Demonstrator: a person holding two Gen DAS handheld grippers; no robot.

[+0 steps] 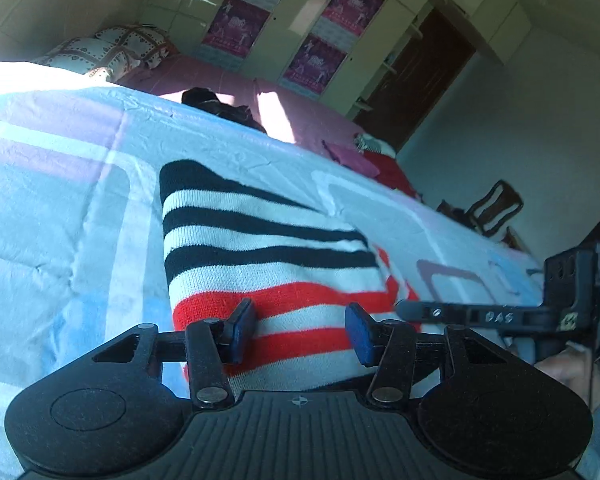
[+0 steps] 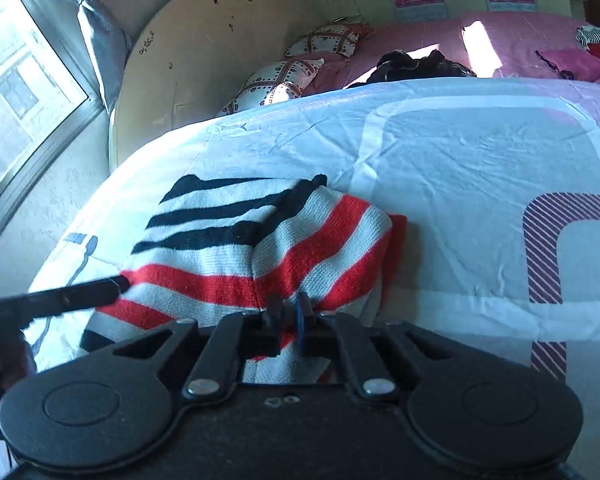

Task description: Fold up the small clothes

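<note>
A small knitted sweater (image 1: 268, 264) with black, white and red stripes lies partly folded on the pale blue quilt (image 1: 60, 208). My left gripper (image 1: 300, 330) is open, its blue pads on either side of the sweater's red-striped near part. The right gripper's finger (image 1: 460, 314) reaches in from the right at the sweater's edge. In the right wrist view my right gripper (image 2: 288, 316) is shut on the sweater's (image 2: 260, 248) near red-and-white edge, which bunches up at the fingertips. The left gripper's finger (image 2: 60, 300) shows at the left, touching the sweater.
The quilt (image 2: 460, 168) covers the bed. Beyond it lie a pink sheet (image 2: 420, 40), patterned pillows (image 2: 284, 76), a dark garment (image 2: 416, 66) and pink and red clothes (image 2: 572, 64). A window (image 2: 16, 80) is at left; wardrobes (image 1: 300, 32) and a dark door (image 1: 416, 80) stand behind.
</note>
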